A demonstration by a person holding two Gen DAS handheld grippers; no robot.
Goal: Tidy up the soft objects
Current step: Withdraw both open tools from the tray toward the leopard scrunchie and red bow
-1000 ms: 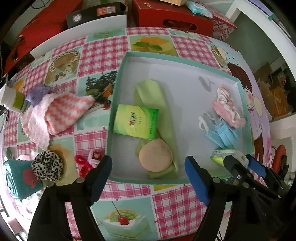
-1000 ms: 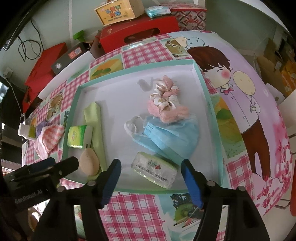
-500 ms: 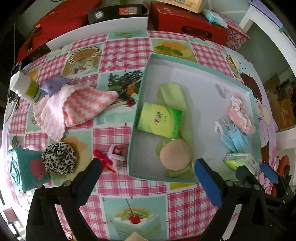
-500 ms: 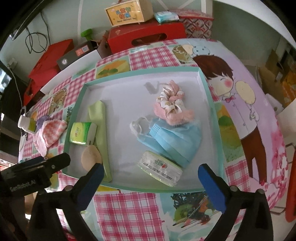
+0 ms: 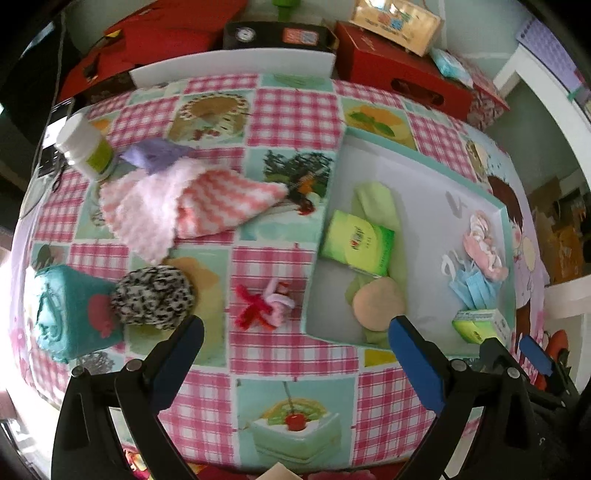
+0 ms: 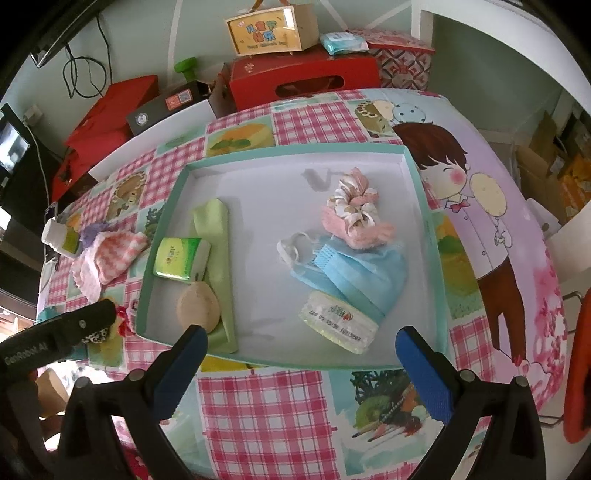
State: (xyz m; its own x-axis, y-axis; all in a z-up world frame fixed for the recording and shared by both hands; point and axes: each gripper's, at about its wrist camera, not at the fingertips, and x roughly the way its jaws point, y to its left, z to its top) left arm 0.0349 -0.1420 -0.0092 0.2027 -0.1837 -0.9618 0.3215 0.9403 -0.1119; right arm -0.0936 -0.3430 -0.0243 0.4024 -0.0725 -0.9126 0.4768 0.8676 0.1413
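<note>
A teal-rimmed white tray (image 6: 423, 192) (image 5: 312, 251) holds a green cloth (image 6: 216, 221), a green tissue pack (image 6: 181, 256) (image 5: 356, 243), a beige puff (image 6: 197, 306) (image 5: 378, 302), a blue face mask (image 6: 362, 273), a pink scrunchie (image 6: 354, 214) and a second tissue pack (image 6: 338, 321). Left of the tray lie a red-and-pink hair tie (image 5: 264, 304), a leopard scrunchie (image 5: 153, 297), a pink zigzag cloth (image 5: 184, 206) and a teal cloth block (image 5: 66, 314). My left gripper (image 5: 293, 362) hangs open above the hair tie. My right gripper (image 6: 301, 365) stands open over the tray's near rim, nothing between its fingers.
A white bottle with a green label (image 5: 85, 147) and a purple cloth (image 5: 155, 155) sit at the table's far left. Red boxes (image 6: 303, 79), a black case (image 5: 277, 35) and a white board (image 5: 232, 66) line the far edge. The checked tablecloth (image 6: 258, 406) drops off near me.
Both grippers have opened wider and risen. The left view has shifted left from the tray's front toward the hair tie and leopard scrunchie. All objects have stayed where they were.
</note>
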